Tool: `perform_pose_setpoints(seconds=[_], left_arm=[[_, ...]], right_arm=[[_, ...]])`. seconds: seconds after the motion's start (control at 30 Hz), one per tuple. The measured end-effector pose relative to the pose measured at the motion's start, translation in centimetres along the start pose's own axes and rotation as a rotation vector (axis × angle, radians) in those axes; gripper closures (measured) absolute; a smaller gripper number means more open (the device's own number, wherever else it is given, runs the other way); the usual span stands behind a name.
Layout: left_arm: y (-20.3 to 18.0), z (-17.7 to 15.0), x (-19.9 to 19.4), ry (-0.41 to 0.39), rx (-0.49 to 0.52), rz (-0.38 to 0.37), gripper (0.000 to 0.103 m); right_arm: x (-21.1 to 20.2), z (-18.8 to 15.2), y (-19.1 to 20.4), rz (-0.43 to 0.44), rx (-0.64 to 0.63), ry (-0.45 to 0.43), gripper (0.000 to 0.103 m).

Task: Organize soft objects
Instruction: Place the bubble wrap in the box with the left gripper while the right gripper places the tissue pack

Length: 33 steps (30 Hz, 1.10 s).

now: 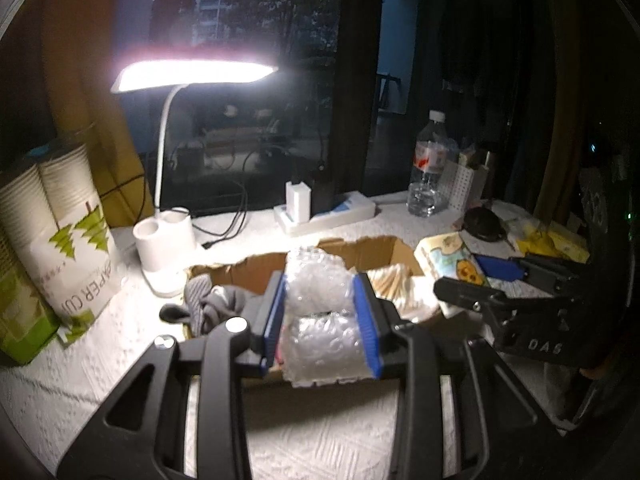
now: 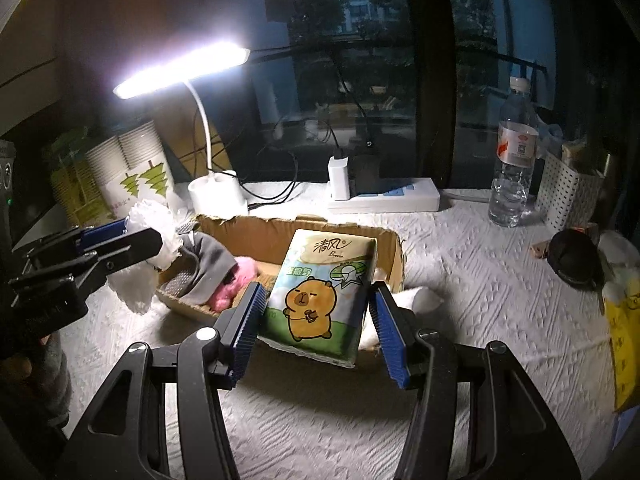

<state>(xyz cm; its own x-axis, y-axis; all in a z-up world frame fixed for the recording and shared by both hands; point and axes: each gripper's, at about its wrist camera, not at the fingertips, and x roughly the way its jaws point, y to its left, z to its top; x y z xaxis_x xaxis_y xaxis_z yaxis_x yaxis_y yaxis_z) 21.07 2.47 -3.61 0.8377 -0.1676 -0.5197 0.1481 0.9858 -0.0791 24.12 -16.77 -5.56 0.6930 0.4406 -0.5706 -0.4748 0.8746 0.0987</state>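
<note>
**A:** A night-time desk under a lit lamp [image 2: 180, 68], dark window behind, white textured cloth [image 2: 460, 264] on top. At centre sits the torn cardboard box [image 2: 248, 228]. What is each gripper doing?

**B:** The left gripper [image 1: 322, 312] has its blue pads clamped on a wad of bubble wrap [image 1: 316, 280], held in the air at the box's near-left edge. The right gripper [image 2: 316, 332] stands at the box's near-right edge; a tissue pack [image 2: 320, 296] printed with a cartoon capybara sits between its pads. A narrow gap shows on each side, so the jaws look loosened rather than pressing; I cannot tell whether they touch it at all.

**A:** And inside the box?

**B:** A grey cloth [image 2: 208, 264] and a pink fluffy item [image 2: 236, 280] lie at its left end. The tissue pack leans on the box's front wall, partly inside.

**A:** So which step?

**B:** Placing, by my judgement: two soft items are arriving at the box. Next, the bubble wrap needs carrying over the rim to a free spot beside the cloth before release, and the tissue pack likely needs nudging fully in.
</note>
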Motion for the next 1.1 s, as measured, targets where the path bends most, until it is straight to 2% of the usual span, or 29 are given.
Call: perform_pose_setpoints(seconds=[0.27, 0.83, 1.1], left_arm=[[0.1, 0.4, 2.8, 0.024, -0.026, -0.013, 0.068], [0.9, -2.4, 9.7, 0.171, -0.066, -0.025, 0.068], [1.4, -2.9, 10.8, 0.212, -0.077, -0.015, 0.065]], right_arm=[[1.9, 0.6, -1.0, -0.009, 0.010, 0.014, 0.046], [6.3, -0.5, -1.6, -0.029, 0.004, 0.101, 0.046], [6.8, -0.4, -1.2, -0.058, 0.001, 0.109, 0.046]])
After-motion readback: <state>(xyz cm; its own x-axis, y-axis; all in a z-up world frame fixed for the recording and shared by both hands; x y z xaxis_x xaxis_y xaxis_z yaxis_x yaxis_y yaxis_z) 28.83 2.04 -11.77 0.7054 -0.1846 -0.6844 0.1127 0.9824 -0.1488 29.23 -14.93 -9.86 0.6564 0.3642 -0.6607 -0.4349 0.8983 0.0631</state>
